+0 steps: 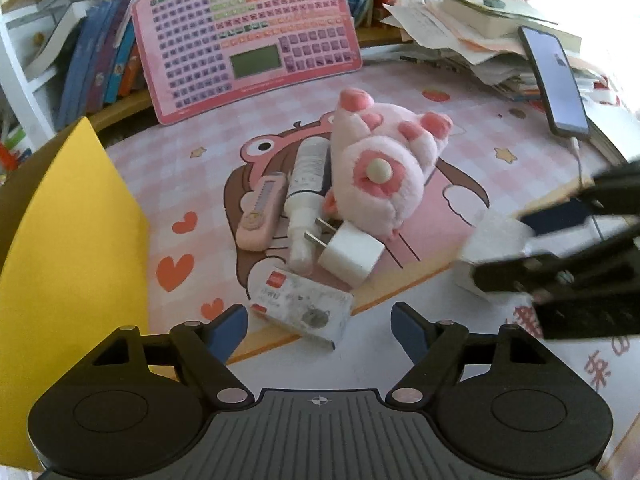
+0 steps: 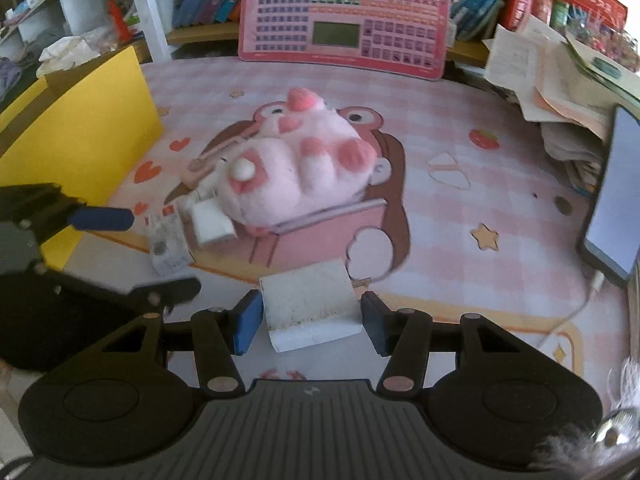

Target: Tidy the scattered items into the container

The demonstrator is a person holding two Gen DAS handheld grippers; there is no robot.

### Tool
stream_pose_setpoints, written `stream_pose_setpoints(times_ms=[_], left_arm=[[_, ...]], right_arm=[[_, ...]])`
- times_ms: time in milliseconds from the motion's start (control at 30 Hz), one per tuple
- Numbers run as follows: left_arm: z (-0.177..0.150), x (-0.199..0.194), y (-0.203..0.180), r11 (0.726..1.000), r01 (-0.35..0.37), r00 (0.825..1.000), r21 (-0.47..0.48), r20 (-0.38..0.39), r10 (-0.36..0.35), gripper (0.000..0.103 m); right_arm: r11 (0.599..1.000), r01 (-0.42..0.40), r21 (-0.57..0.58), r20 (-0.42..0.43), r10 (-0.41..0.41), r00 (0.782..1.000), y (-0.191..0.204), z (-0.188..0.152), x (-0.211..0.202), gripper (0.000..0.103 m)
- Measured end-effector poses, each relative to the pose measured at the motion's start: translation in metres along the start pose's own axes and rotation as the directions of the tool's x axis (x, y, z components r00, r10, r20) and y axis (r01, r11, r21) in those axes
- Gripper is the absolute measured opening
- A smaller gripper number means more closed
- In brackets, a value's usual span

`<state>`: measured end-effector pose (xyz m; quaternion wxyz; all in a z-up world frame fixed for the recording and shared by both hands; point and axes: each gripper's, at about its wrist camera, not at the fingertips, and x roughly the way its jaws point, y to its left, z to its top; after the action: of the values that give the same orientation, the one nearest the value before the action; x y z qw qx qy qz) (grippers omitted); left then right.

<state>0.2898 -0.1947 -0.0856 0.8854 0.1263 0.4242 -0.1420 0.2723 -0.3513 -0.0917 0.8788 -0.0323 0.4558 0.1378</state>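
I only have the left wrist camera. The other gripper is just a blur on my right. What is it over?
Observer: From its own camera, the right gripper straddles a white rectangular block, with one of its jaws close on either side.
Operator: Is it gripping the block?
Observer: Cannot tell. The pads sit right at the block's edges.
Operator: Anything near it that I can't see?
Observer: A grey furry thing shows at the bottom right corner of that view.
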Motion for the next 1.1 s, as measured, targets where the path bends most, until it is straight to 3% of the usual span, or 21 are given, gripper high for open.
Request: stream_pose_setpoints(times_ms=[300,433,800,1100], left_arm=[[0.002,0.015,0.018,0.995,0.003,1.0,-0.1,-0.006,-0.003,0.072],[0.0,0.014,0.02,0.994,0.022,1.0,-0.107,0.013,-0.021,0.061],[-0.003,-0.012,0.018,0.991,0.063,0.998,-0.12,0.04,-0.058,0.06],[-0.017,-0.052,0.013,0.99,0.104,0.993,-0.099,0.064,-0.098,0.06]], right_arm=[[1.0,0.001,0.005,-0.003,-0.001,1.0,-0.002,-0.007,-0.003,0.051],[1.0,0.001,0.014,-0.007,-0.001,1.0,-0.004,-0.008,-0.002,0.053],[1.0,0.022,0.013,-0.01,-0.022,1.0,-0.001,-0.011,0.002,0.05],[0.998,-0.033,0.045,0.004,0.033,0.999,0.014,-0.022,-0.026,0.05]])
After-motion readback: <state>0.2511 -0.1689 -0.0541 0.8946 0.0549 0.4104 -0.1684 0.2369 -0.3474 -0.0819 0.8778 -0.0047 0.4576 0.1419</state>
